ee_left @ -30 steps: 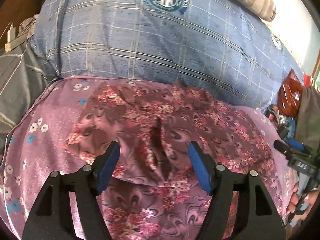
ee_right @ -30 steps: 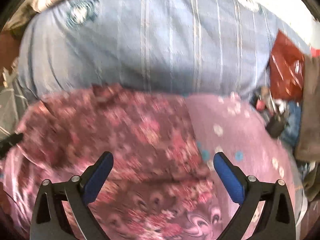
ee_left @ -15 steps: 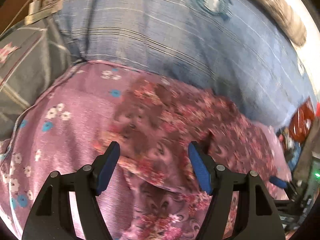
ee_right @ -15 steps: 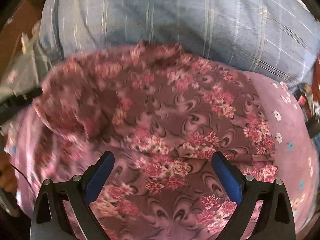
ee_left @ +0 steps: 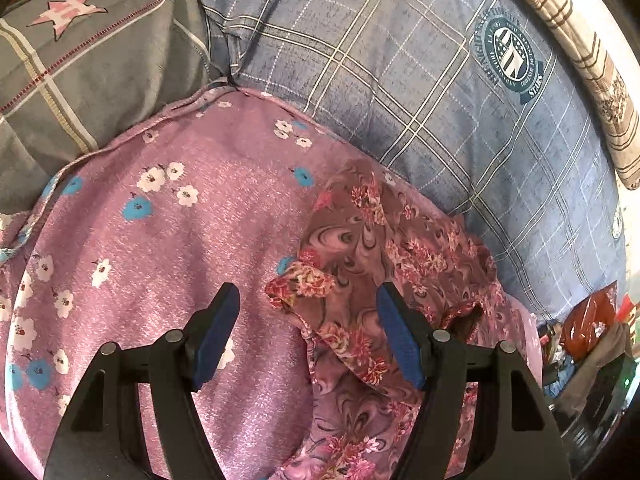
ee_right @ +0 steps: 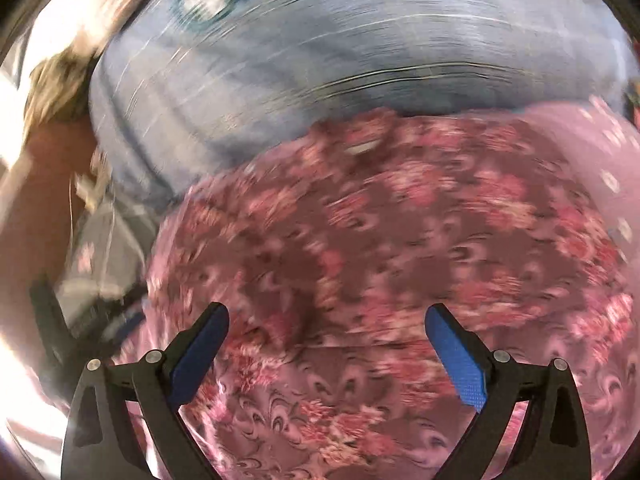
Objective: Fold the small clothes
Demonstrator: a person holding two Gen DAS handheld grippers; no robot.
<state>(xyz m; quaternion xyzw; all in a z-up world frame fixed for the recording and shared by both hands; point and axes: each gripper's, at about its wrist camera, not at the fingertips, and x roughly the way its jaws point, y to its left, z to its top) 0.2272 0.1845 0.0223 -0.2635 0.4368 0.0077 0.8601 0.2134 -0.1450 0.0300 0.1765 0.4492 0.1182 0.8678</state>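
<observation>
Left wrist view: the left gripper fills the bottom of the frame, its two black arms tipped with blue pads. The jaws stand wide apart and hold nothing. Beneath them lies a pink sheet printed with small white and blue flowers, covering the lower left and centre. A small garment in maroon cloth with pink and red flowers lies rumpled on the sheet, from the centre to the lower right. Its nearest edge, a folded-over corner, sits between the two pads; the right pad overlaps the cloth in the picture, though whether it touches cannot be told. Behind the sheet, across the upper centre and right, is a blue plaid pillow with a round dark crest. In the upper left is a grey plaid pillow with a pink star. A striped beige cloth runs along the upper right edge. Red and dark clutter sits at the lower right edge, too small to identify.

Right wrist view: the whole picture is heavily blurred. The right gripper shows at the bottom, its blue pads spread wide with nothing between them but open space. The garment fills the centre and lower part of the frame, below the pads. The blue pillow spans the top. A strip of pink sheet shows at the right edge. The left edge is bright glare and unreadable shapes.
</observation>
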